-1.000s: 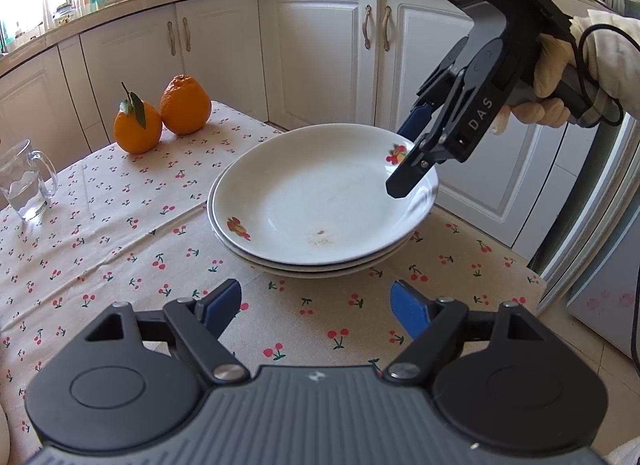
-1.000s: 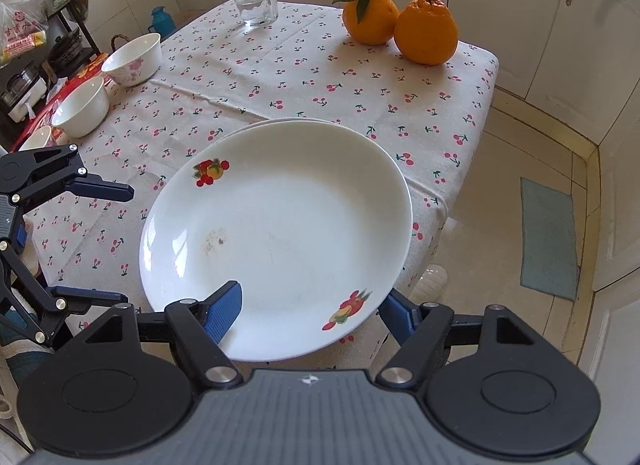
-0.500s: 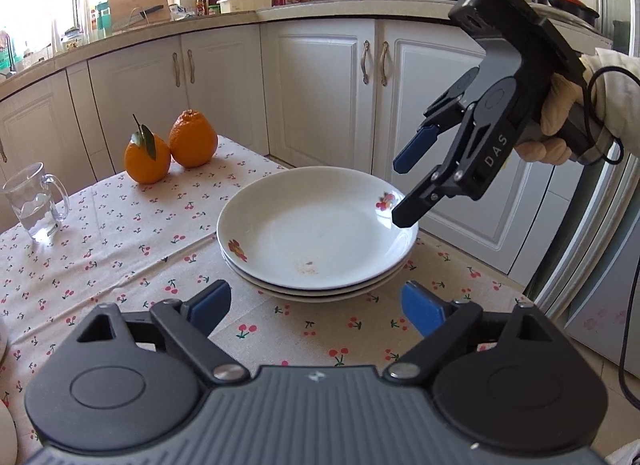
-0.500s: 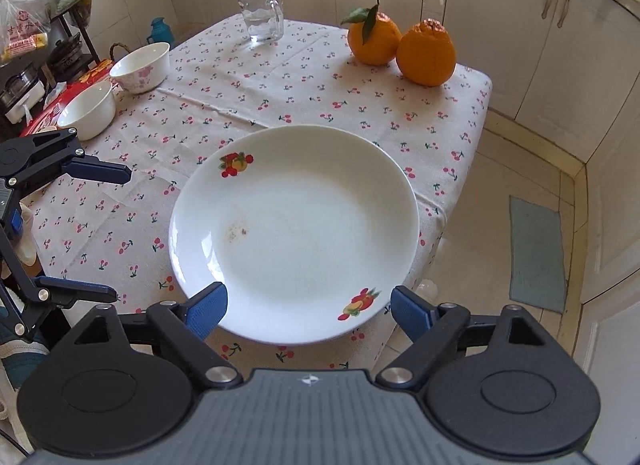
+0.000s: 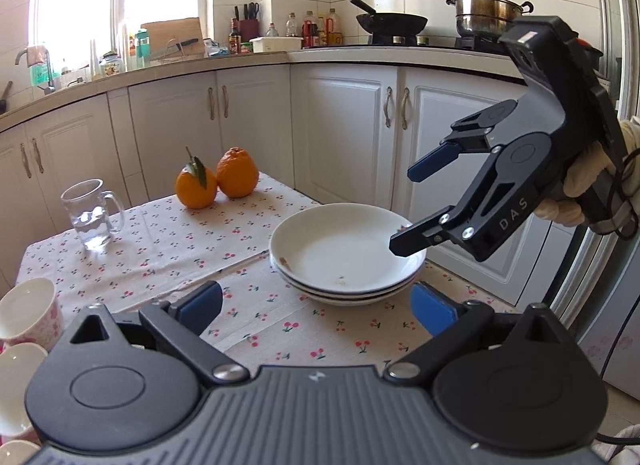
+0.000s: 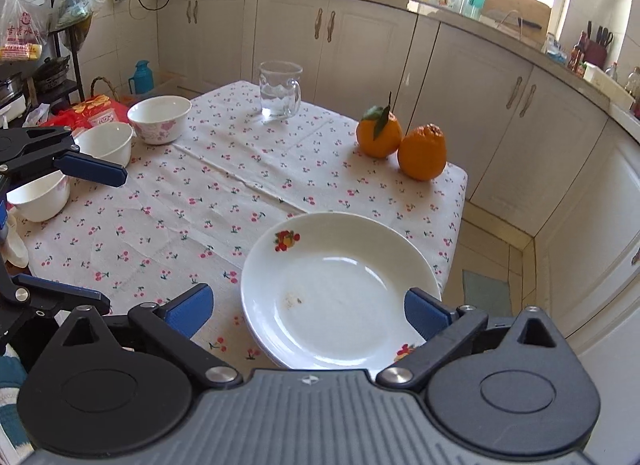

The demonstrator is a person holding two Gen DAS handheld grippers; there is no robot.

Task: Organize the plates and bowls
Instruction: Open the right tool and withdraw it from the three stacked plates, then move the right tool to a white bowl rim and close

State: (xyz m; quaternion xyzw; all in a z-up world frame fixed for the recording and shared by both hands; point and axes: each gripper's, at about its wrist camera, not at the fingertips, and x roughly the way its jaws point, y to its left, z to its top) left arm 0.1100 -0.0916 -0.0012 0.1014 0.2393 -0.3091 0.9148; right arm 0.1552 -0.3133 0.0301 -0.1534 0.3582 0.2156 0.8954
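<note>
Left wrist view, left to right: bowls (image 5: 24, 321) at the lower left edge, glass mug (image 5: 90, 213) left of centre, two oranges (image 5: 216, 179) behind it, plate stack (image 5: 346, 253) right of centre on the cherry tablecloth (image 5: 168, 249). A second ago my right gripper (image 5: 404, 209) had a finger on the top plate's far rim. Now it's off the plate and up at centre right, jaws opening with nothing between them. My left gripper (image 5: 316, 307) has backed off too, jaws opening and empty, the stack beyond its tips. So the top plate is released and I'd call the plates done. Three stacked as far as I can count. The stack sits flat and rim-up, round, so no real long axis. Its fruit decals lie upper left and lower right in the right wrist view. That view shows three loose bowls (image 6: 160, 119) at upper left, unstacked, likely next.
</note>
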